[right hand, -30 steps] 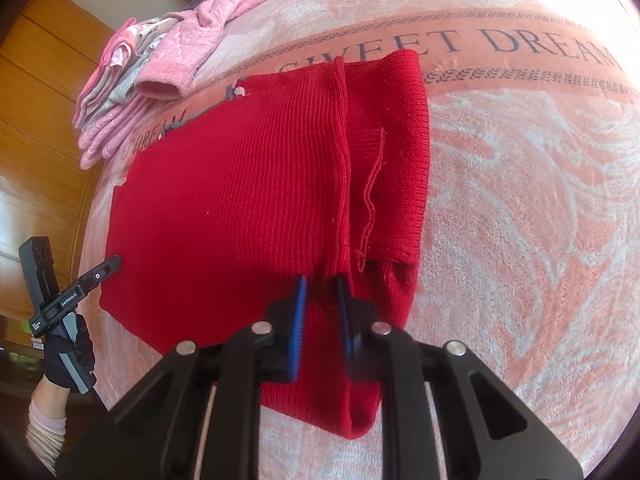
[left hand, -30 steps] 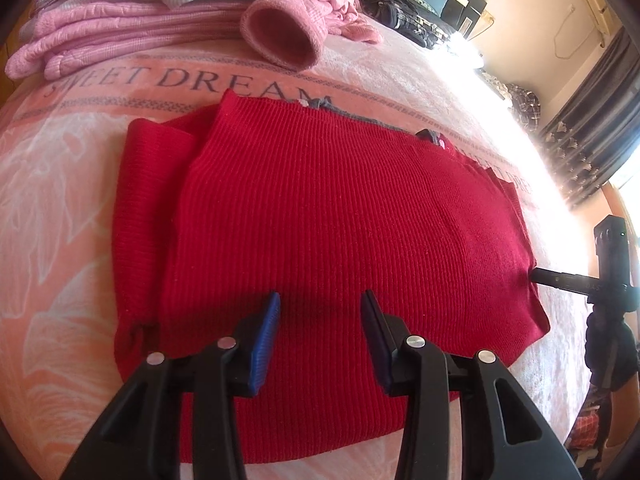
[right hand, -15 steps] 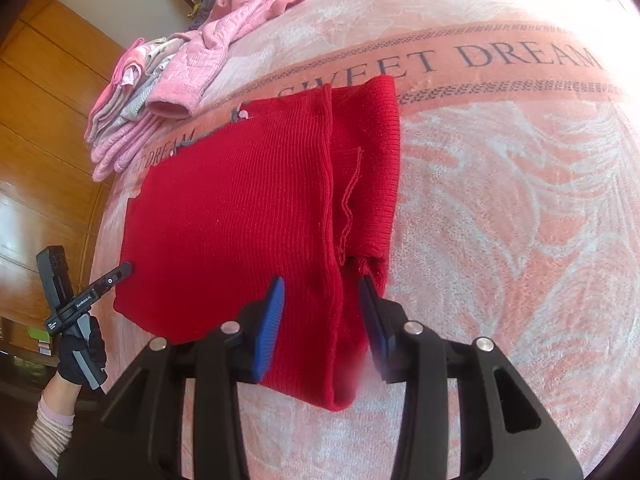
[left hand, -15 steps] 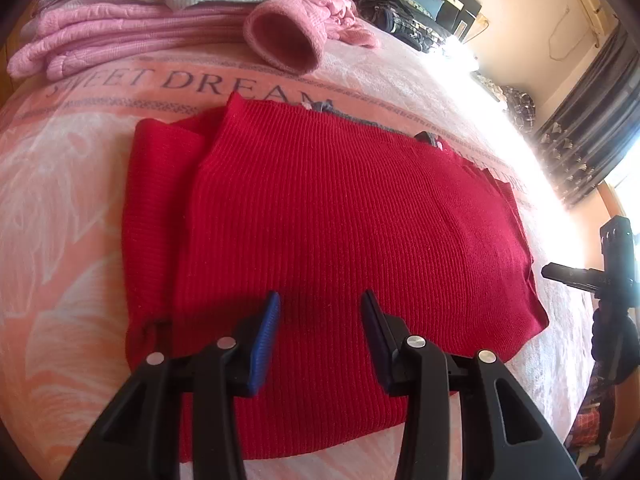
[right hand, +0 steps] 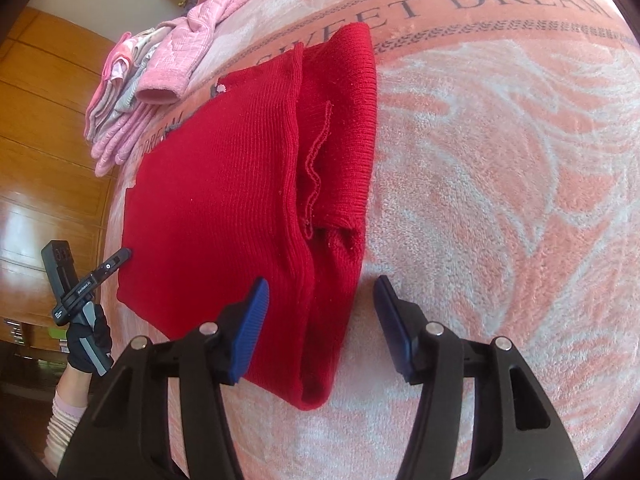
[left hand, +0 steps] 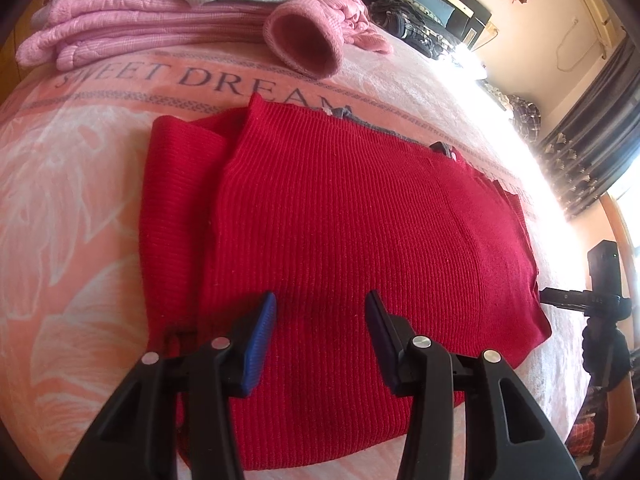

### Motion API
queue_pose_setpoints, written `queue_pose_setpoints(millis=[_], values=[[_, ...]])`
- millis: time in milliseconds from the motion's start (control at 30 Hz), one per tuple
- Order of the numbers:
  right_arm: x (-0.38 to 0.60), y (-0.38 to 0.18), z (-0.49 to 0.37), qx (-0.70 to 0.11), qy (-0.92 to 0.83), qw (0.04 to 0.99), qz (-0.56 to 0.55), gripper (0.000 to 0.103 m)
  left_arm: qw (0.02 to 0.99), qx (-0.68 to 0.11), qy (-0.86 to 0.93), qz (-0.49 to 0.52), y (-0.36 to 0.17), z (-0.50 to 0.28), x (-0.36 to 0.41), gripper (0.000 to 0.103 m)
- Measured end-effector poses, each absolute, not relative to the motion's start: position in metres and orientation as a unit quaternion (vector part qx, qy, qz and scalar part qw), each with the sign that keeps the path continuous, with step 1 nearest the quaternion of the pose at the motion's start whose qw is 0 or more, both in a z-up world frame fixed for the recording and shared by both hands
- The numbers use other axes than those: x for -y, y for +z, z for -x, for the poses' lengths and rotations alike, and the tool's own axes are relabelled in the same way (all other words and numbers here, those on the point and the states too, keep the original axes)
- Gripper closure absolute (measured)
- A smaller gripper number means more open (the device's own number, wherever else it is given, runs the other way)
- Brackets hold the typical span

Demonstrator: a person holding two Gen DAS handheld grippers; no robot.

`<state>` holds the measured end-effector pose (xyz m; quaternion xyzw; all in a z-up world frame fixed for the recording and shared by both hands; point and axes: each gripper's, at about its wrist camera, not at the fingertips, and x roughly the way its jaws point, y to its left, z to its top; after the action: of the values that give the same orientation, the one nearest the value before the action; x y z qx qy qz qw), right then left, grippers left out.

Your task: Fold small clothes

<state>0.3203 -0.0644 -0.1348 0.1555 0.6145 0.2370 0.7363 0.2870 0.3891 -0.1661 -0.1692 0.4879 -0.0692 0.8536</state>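
- On the pink "SWEET DREAM" blanket [left hand: 80, 208] lies the red knit garment [left hand: 360, 240], spread flat with one side panel turned in; from the right wrist camera that folded strip [right hand: 340, 140] runs from 12 o'clock down to 6 o'clock.
- Left gripper [left hand: 320, 320]: fingers wide apart, holding nothing, hovering above the near hem; right gripper [right hand: 320, 304]: fingers wide apart, empty, straddling the folded strip's lower end.
- Risk, layer separation: a shallow pinch at the strip may catch only the top layer; the loose wavy seam edge [right hand: 316, 176] could then slide out and undo the fold.
- Risk, snagging: the ribbed knit looks stretchy; a one-sided pull would likely skew the hem rather than lift it evenly.
- Risk, blanket capture: the plush pile beneath may be gripped along with the cloth; the garment would then drag.
- Risk, crowding: the pink clothes pile [left hand: 160, 28] sits close at 12 o'clock; a long forward fold may land against it.
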Motion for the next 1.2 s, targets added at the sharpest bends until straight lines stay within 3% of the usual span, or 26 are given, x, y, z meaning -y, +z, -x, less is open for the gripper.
queue_pose_setpoints(millis=[167, 300, 400, 1200], values=[[0.058, -0.139, -0.325, -0.604, 0.248, 0.738, -0.169, 0.051, 0.854, -0.488, -0.069, 0.167, -0.168, -0.287, -0.387, 0.056], [0.059, -0.144, -0.327, -0.604, 0.243, 0.738, -0.178, 0.082, 0.853, -0.486, -0.068, 0.175, -0.166, -0.286, -0.389, 0.055], [0.064, -0.147, -0.327, -0.603, 0.241, 0.736, -0.193, 0.087, 0.855, -0.483, -0.075, 0.174, -0.162, -0.285, -0.385, 0.055], [0.060, -0.149, -0.323, -0.599, 0.216, 0.747, -0.192, 0.094, 0.853, -0.485, -0.098, 0.167, -0.174, -0.288, -0.376, 0.053]])
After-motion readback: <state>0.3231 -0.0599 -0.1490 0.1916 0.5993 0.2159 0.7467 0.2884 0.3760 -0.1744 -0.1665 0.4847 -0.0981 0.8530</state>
